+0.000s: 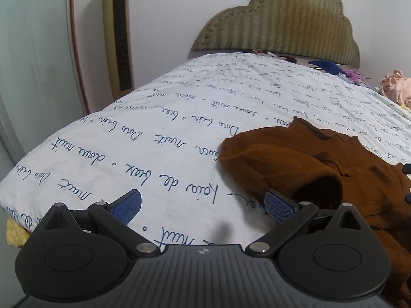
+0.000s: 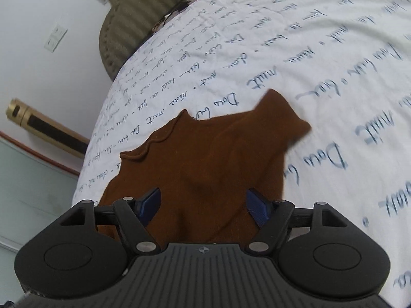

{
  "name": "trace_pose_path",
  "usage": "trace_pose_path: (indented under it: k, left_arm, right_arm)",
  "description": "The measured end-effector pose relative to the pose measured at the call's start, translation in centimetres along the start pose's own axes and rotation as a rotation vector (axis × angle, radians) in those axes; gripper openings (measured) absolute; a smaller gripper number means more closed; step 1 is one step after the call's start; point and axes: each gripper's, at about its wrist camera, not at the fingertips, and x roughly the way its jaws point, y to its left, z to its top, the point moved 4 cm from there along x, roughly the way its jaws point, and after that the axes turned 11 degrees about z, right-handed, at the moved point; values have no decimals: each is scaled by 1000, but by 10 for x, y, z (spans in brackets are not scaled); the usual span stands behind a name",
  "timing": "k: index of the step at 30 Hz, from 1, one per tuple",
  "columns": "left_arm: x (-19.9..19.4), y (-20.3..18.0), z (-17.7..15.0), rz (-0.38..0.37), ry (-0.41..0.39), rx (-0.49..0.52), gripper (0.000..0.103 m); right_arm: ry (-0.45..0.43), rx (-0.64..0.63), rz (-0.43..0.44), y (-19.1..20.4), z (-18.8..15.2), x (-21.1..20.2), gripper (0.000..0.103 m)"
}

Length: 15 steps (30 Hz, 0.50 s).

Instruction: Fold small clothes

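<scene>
Bedroom walls in white and a padded olive headboard (image 1: 277, 20) are seen behind a bed covered by a white quilt (image 1: 133, 138) printed with blue handwriting; a gold tower fan (image 1: 118, 33) stands by the wall at the far left. On the quilt, near its front edge, a small brown garment (image 1: 308, 164) is found lying crumpled, one sleeve opening gaping toward the left wrist camera and another corner sticking out away from the right wrist camera (image 2: 280, 118).

No fold is judged to have been made on this piece yet: its edges are bunched and overlapping rather than squared, so spreading it flat and all the folding are taken to remain. Further clothes, pink (image 1: 395, 87), blue and purple, are seen heaped near the headboard, loose and unfolded as far as can be told, so most of the task appears to be left.

No basket, box or drawer is shown in either view, so nothing can be said of contents.

The left gripper (image 1: 203, 205) is held with its blue pads spread wide over bare quilt, just beside the garment, nothing between them. The right gripper (image 2: 203, 205) is likewise spread, brown cloth lying between and beneath its pads without being pinched
</scene>
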Motion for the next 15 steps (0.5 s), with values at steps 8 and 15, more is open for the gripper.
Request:
trace_pose_path:
  k: [8, 15]
  left_arm:
    - [0, -2, -5, -23, 4, 5, 103]
    - [-2, 3, -9, -25, -1, 10, 103]
  right_arm:
    - [-14, 26, -25, -8, 10, 34, 37]
    - [12, -123, -28, 37, 0, 47, 14]
